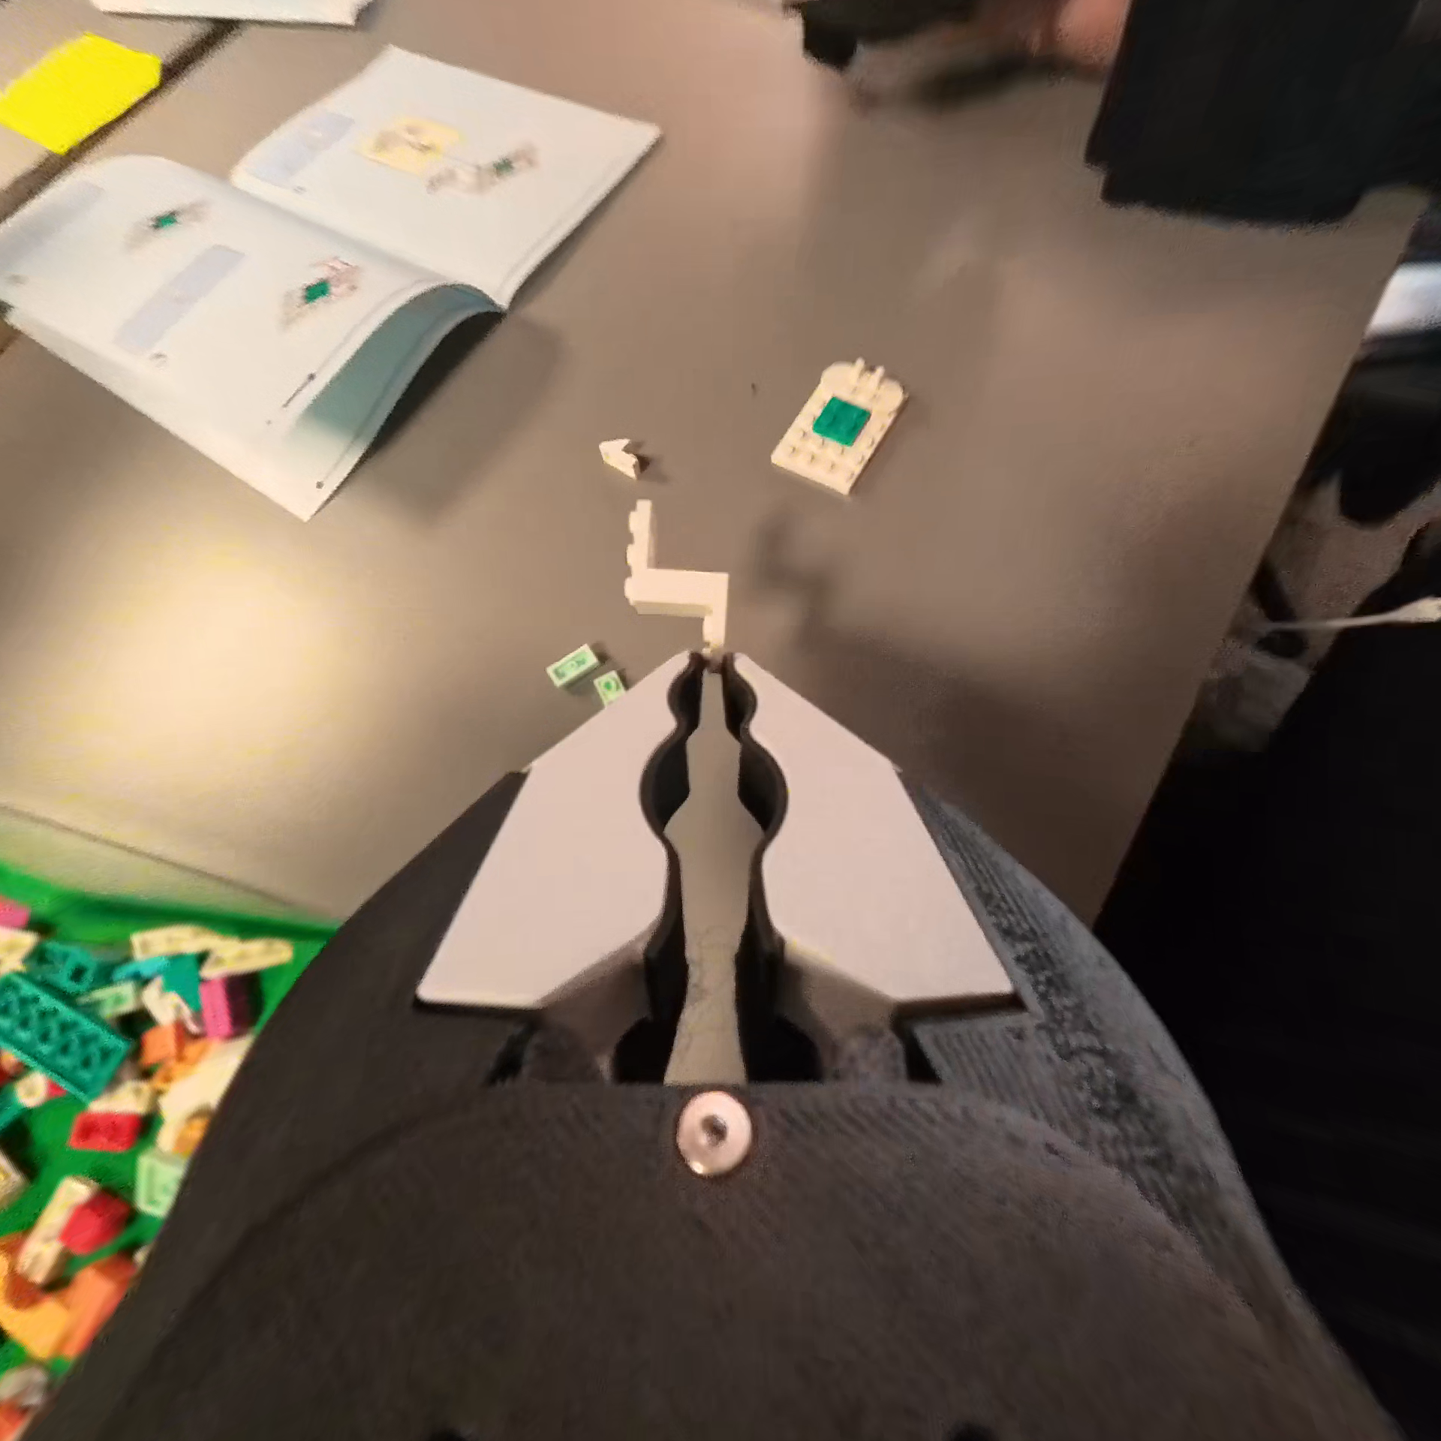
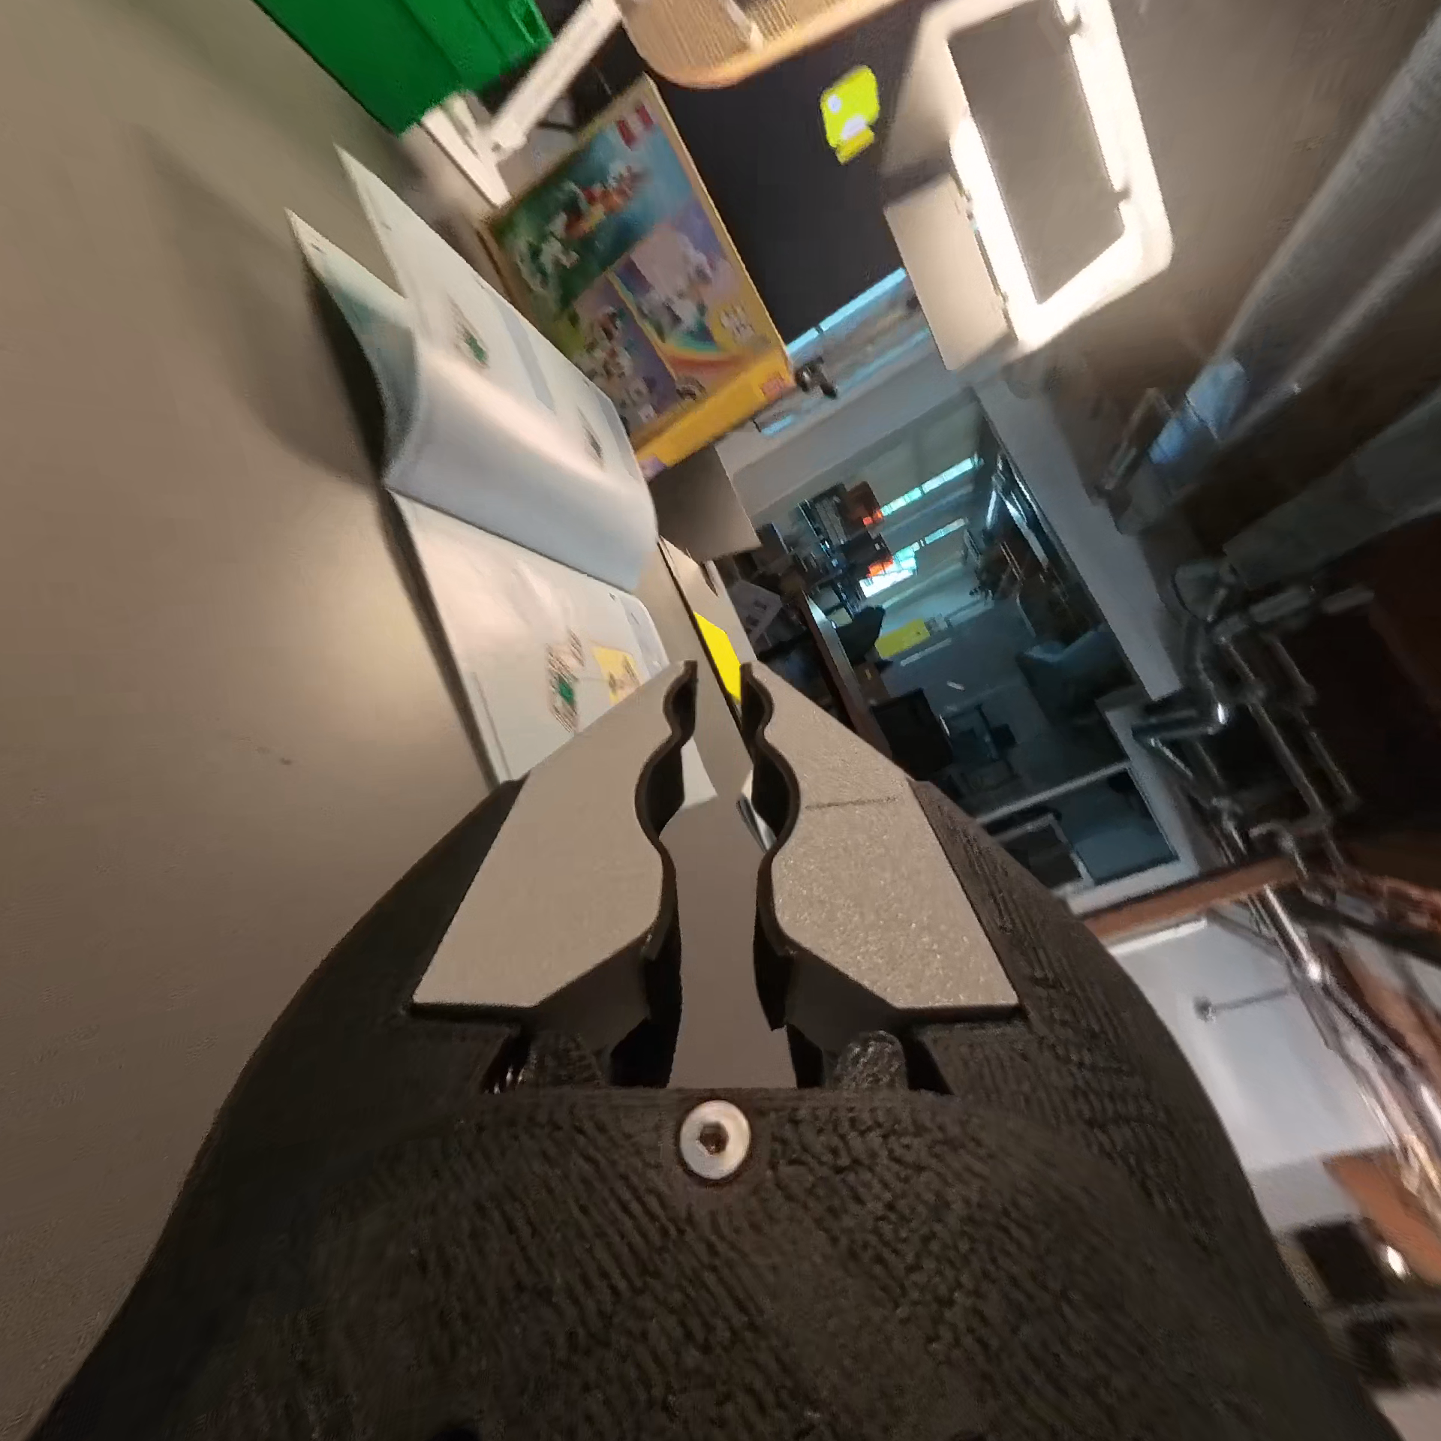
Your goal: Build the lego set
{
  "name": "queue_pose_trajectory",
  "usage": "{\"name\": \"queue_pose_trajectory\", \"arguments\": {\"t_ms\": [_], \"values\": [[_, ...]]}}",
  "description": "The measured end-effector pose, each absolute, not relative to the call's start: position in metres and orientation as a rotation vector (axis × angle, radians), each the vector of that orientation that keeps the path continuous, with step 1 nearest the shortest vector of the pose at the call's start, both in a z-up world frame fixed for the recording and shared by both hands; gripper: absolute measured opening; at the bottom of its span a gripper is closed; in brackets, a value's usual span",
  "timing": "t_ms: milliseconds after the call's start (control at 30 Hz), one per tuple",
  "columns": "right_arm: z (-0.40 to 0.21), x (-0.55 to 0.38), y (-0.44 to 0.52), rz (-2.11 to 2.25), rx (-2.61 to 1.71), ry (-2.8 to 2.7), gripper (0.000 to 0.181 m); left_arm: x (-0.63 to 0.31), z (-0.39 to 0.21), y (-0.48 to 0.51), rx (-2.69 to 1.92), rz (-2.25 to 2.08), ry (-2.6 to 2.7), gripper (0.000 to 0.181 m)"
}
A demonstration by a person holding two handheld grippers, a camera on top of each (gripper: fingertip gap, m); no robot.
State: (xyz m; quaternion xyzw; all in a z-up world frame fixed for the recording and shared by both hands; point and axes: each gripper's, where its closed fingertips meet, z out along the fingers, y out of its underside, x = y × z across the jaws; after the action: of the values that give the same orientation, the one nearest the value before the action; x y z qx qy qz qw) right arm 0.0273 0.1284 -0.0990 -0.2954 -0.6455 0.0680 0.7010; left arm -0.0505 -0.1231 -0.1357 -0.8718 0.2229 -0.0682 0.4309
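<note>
In the left wrist view, the left gripper [image 1: 709, 661], a black textured body with two grey wedge-shaped fingers [image 1: 616, 819], has its tips closed to a narrow slit on the lower end of a white stepped assembly of plastic bricks [image 1: 677, 586], which projects beyond the tips above the grey matte tabletop [image 1: 234, 624]; whether the assembly touches the table cannot be determined. Beyond it on the table lies a small white wedge-shaped brick [image 1: 622, 456], and to the right of that, well apart, a white studded plate with a square translucent green tile at its centre [image 1: 842, 427]. Two small pale green printed tiles [image 1: 586, 670] lie just beside the left fingertip. An open instruction booklet with pale blue pages [image 1: 312, 257] lies at upper left, with a yellow sheet [image 1: 78, 90] beyond it. A green tray holding loose multicoloured bricks [image 1: 93, 1092] occupies the lower left corner. A dark, blurred form sits at the table's far right edge; it cannot be identified. In the right wrist view, the camera is rolled so that the tabletop [image 2: 156, 546] runs up the left side. The right gripper [image 2: 719, 678], of the same construction, holds nothing; its fingers [image 2: 577, 873] stand slightly apart with a clear gap at the tips. Ahead of them lie the open booklet [image 2: 507, 468], a colourful cardboard set box with a yellow edge [image 2: 639, 288], and a green container [image 2: 405, 47], blurred. Shelving and a lit ceiling panel fill the right side.
</note>
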Motion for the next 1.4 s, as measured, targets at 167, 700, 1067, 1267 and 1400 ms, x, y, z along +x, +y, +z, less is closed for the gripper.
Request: {"name": "queue_pose_trajectory", "arguments": {"t_ms": [167,700,1067,1267,1400], "values": [[-0.115,-0.005,0.062,0.304,-0.607,-1.68,0.015,-0.057,-0.122,-0.142,-2.025,-0.26,0.308,0.004],[-0.172,-0.091,-0.088,0.928,-1.408,-2.224,0.013,-0.099,-0.106,-0.179,-1.741,-0.429,-0.179,0.003],[-0.177,-0.092,-0.089,0.912,-1.396,-2.207,0.006,-0.086,-0.106,-0.173,-1.685,-0.629,-0.254,0.003],[-0.152,-0.062,-0.075,0.956,-1.289,-2.072,0.006,-0.04,-0.086,-0.157,-1.63,-0.865,-0.161,0.003],[-0.128,-0.034,-0.048,0.93,-1.232,-1.957,0.006,0.0,-0.071,-0.138,-1.587,-1.015,-0.056,0.003]]}}
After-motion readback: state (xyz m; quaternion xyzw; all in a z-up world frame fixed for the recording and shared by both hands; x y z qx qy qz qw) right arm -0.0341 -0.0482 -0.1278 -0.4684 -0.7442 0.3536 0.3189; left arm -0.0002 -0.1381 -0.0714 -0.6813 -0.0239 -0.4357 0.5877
